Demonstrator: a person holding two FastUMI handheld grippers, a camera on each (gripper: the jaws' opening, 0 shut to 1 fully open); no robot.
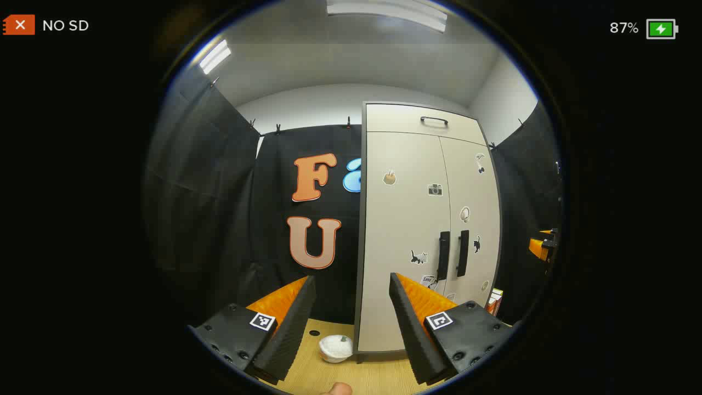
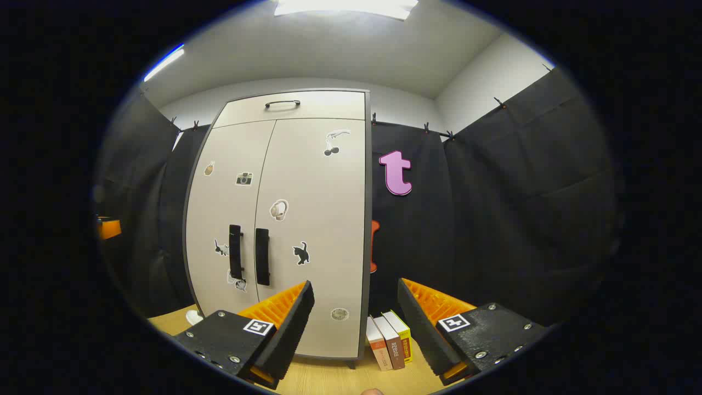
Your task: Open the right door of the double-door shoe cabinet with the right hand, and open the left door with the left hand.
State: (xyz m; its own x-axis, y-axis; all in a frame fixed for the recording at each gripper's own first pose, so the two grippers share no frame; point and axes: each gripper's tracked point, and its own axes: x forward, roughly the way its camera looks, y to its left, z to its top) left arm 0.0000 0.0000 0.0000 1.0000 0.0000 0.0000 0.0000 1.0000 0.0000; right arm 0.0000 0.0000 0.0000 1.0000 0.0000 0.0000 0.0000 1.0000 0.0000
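Shoe cabinet (image 2: 285,219) doors shut, well ahead of both tongs (image 1: 352,285) (image 2: 355,291), each spread apart, empty

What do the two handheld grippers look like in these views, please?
Left gripper and right gripper look alike: two wedge-shaped fingers with ribbed inner faces, mounted on dark bolted blocks, each block bearing a small square black-and-white marker. No cables or sleeves are visible.

In the left gripper view, a finger (image 1: 425,323) covers the cabinet's (image 1: 406,219) lower right corner, and the books (image 1: 495,300) peek out mostly hidden. The small stickers (image 2: 279,210) on the doors are too small to make out.
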